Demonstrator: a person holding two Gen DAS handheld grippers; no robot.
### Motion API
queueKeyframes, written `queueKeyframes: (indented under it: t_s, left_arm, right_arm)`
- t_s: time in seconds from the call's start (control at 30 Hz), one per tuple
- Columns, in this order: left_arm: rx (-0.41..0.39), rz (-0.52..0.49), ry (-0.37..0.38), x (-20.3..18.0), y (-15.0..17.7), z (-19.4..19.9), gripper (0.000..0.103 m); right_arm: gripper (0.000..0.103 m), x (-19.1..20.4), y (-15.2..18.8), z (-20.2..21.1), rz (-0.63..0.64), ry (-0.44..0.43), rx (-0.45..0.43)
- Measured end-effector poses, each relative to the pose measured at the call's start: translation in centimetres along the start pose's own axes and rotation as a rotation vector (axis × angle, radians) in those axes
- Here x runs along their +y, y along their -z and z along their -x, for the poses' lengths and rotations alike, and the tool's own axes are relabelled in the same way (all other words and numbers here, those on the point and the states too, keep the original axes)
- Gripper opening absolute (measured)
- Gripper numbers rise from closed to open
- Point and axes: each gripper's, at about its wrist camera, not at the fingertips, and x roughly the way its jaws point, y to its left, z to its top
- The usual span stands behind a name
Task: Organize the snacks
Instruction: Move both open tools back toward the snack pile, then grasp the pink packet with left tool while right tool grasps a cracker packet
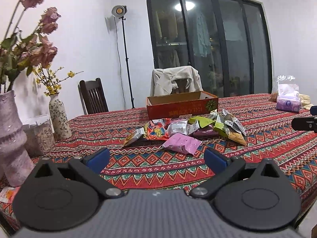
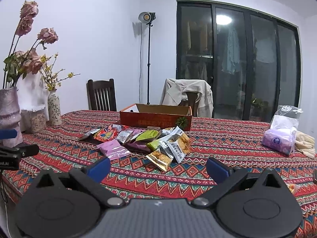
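A pile of several snack packets lies on the patterned tablecloth, with a pink packet nearest and a red one to the left. The pile also shows in the right wrist view, with a gold packet at its front. An open orange cardboard box stands just behind the pile; it also shows in the right wrist view. My left gripper is open and empty, short of the pile. My right gripper is open and empty, short of the pile.
Two vases with dried flowers and a jar stand at the table's left. A purple tissue pack and pale gloves lie at the right. Chairs, one draped with a jacket, stand behind the table.
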Motion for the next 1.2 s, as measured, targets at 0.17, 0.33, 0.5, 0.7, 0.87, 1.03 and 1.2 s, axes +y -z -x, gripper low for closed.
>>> queueKeyframes:
  t_s: [0.17,0.33,0.5,0.7,0.87,1.03,1.2]
  left_arm:
    - [0.044,-0.010,0.023,-0.4,-1.0,-3.5,0.103]
    - [0.085,0.006,0.088,-0.5,-2.5,-8.4,0.103]
    - [0.157,0.017,0.135,-0.8,-3.2,-14.6,0.103]
    - [0.252,-0.016,0.198,-1.9,-3.0,-21.3,0.103]
    - [0.295,-0.042,0.228,-2.8,-2.5,-24.5,0.103]
    - [0.347,0.001,0.268,-2.2,-1.7,-26.2,0.103]
    - [0.366,0.053,0.273,-1.5,-1.1,-26.9,0.096]
  right_arm:
    - [0.103,-0.7,-0.6,-2.9,-0.004,0.002,0.048]
    - [0.101,-2.4,-1.7,-7.1,-0.047,-0.003,0.104]
    - [0.093,-4.9,-2.3,-12.5,-0.144,-0.028,0.152]
    - [0.088,-8.1,-1.8,-19.8,-0.310,-0.081,0.202]
    - [0.088,-9.5,-1.0,-24.5,-0.390,-0.083,0.244]
    - [0.070,-10.6,-0.1,-27.2,-0.498,-0.101,0.259]
    - [0.068,-11.2,-0.1,-28.6,-0.556,-0.094,0.246]
